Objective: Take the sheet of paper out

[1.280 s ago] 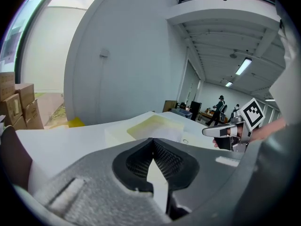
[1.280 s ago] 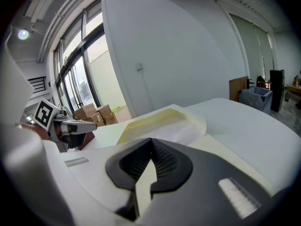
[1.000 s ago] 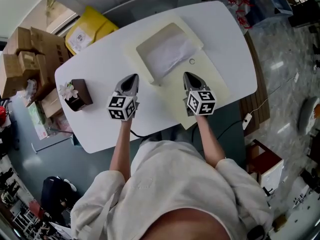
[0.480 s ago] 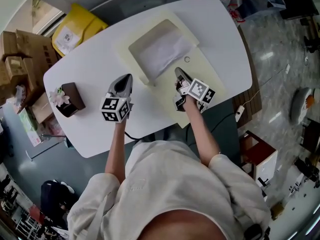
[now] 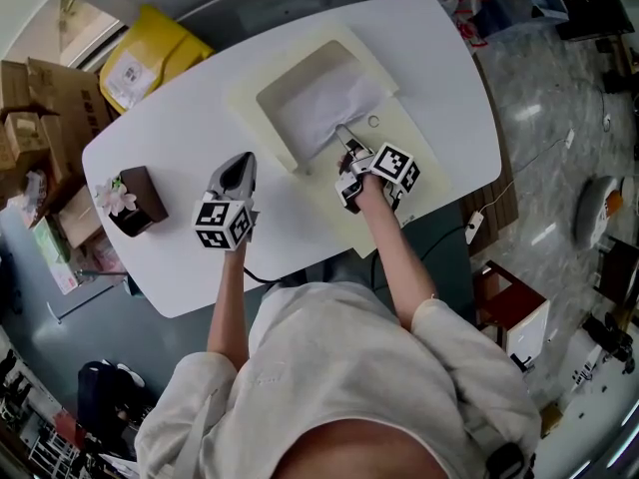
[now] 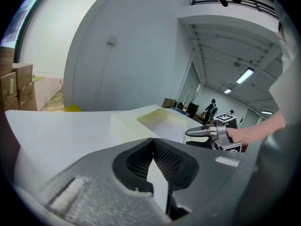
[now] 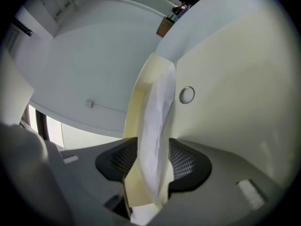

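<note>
A white sheet of paper [image 5: 324, 103] lies in the recess of a flat cream device [image 5: 414, 163] on the white table [image 5: 175, 143]. My right gripper [image 5: 345, 142] is rolled onto its side at the recess's near corner. Its jaws are opening, and the sheet's near edge [image 7: 157, 126] stands between the pads without being pressed. A small round button [image 7: 186, 94] sits on the cream top just beside them. My left gripper [image 5: 240, 164] hovers over bare table left of the device, shut and holding nothing [image 6: 153, 147]. From there the right gripper [image 6: 200, 133] shows at the device's edge.
A small brown box with a pale flower [image 5: 135, 198] stands at the table's left end. A yellow package [image 5: 150, 53] and cardboard boxes [image 5: 35, 88] sit on the floor beyond the left side. A cable [image 5: 484, 223] hangs off the right edge.
My right gripper rolled onto its side, dropped toward the recess's corner, and its jaws came apart around the sheet's edge. The left gripper barely shifted.
</note>
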Tool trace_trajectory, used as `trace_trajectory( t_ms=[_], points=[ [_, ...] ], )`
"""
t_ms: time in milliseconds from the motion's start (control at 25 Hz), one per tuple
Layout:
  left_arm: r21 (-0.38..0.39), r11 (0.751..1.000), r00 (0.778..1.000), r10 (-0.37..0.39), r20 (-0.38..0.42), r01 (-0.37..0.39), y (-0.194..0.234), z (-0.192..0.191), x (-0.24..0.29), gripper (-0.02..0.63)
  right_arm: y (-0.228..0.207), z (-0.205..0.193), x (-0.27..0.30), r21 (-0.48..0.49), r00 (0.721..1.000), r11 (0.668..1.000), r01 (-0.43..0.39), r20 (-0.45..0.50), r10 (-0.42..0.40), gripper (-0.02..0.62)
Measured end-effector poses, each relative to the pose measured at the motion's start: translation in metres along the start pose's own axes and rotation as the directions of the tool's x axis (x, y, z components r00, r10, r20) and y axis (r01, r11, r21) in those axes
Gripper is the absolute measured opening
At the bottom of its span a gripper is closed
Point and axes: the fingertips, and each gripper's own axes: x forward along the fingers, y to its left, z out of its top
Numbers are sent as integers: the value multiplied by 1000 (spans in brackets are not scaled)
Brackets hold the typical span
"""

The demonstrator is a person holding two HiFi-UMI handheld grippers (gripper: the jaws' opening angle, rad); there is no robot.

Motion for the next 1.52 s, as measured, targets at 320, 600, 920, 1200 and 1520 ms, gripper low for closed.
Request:
trace_trajectory(
  t_ms=[320, 600, 920, 1200, 1520],
  points=[
    [-21, 999, 999, 29, 13, -29, 13, 1, -9, 2, 3, 3, 23, 38, 999, 998, 41, -15, -40, 176],
    [-41, 998, 999, 46, 21, -45, 19, 1, -14, 2, -10, 0, 28, 31, 993, 993, 114, -24, -113, 22],
    [-22, 999, 999, 30, 26, -30, 12, 6, -14, 2, -8, 4, 20, 15, 996, 996, 87, 9, -87, 2],
    [7, 1000, 1000, -1, 28, 1, -2, 10, -9, 2, -10, 6, -1, 14, 997, 998, 62, 37, -63, 2],
    [54, 997, 998, -53, 29, 52, -28, 16, -6, 2, -27, 1, -40, 34, 996, 998, 59, 70, -62, 2]
  ],
)
